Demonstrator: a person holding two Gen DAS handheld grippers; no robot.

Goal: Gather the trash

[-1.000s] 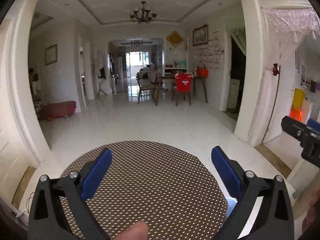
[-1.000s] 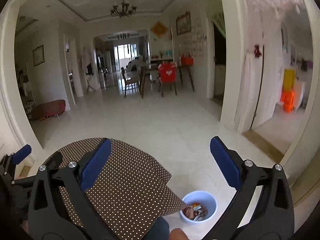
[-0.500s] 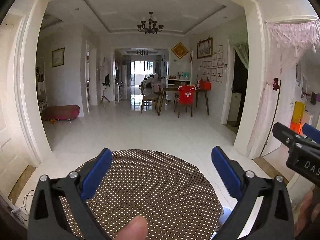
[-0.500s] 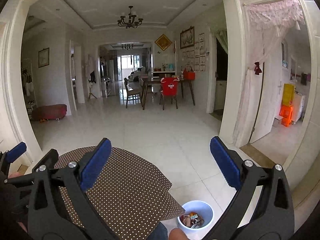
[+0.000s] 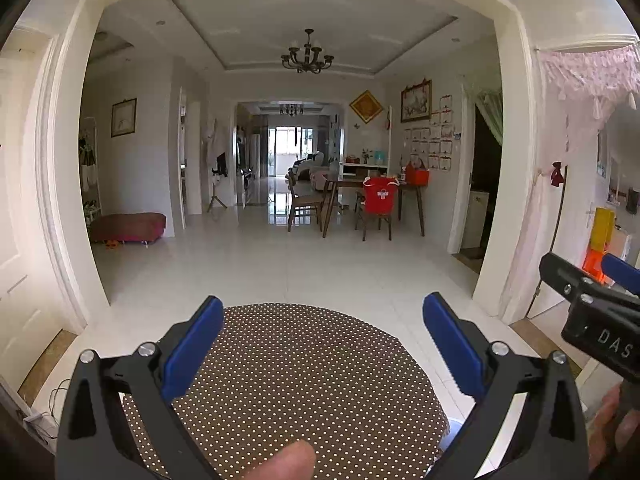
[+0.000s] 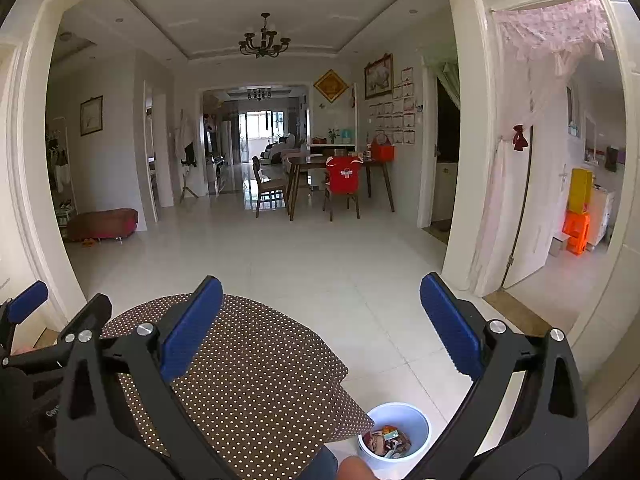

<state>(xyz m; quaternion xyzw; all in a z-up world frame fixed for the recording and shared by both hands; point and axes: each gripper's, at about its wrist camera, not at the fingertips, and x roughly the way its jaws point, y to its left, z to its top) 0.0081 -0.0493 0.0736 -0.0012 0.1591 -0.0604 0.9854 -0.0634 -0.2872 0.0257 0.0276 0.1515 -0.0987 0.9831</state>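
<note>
Both hand-held grippers are lifting up and looking across the room — the left hand-held gripper (image 5: 322,344) and the right hand-held gripper (image 6: 320,326) are spread wide, holding nothing. The round brown counter with white dots (image 5: 296,372) is looking bare, and the small white bin (image 6: 394,432) is holding the wrappers — the pickup is looking done.

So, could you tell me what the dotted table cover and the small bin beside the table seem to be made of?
The table cover looks like soft fabric or thin vinyl, brown with pale dots; it drapes and folds at the edge. The bin appears to be smooth, slightly glossy pale plastic, thin-rimmed, holding crumpled wrappers.

Both grippers tilted upward since earlier; table (image 5: 304,376) sits lower in views.
</note>
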